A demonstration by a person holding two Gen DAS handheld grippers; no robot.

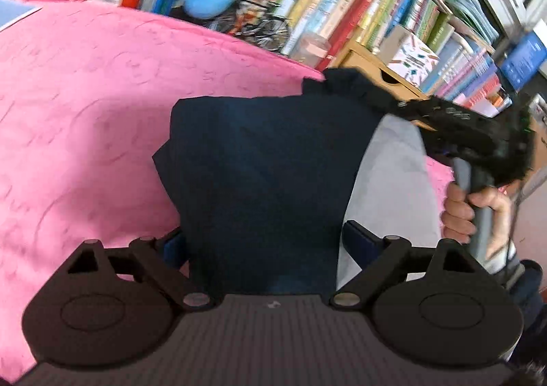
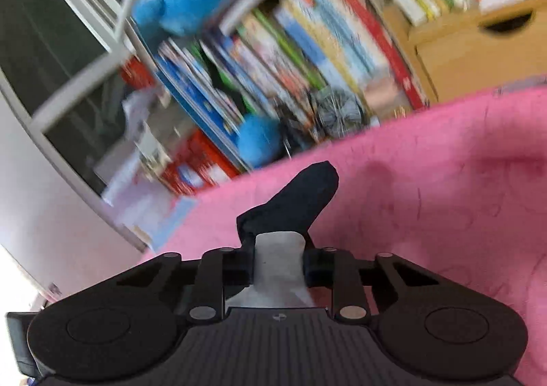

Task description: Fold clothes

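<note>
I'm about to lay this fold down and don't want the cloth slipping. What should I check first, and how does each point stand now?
1. Right gripper has cloth between its fingers: ok, shut on the navy garment and its grey lining.
2. Left gripper has a grip: cannot tell; the garment fills the gap between wide-set fingers.
3. Garment lifted off the pink bedspread: ok, it hangs between both grippers.
4. Landing area on the bedspread free: ok, as far as these views show.
5. Clear view for placing: not ok, the right wrist view is motion-blurred.
</note>
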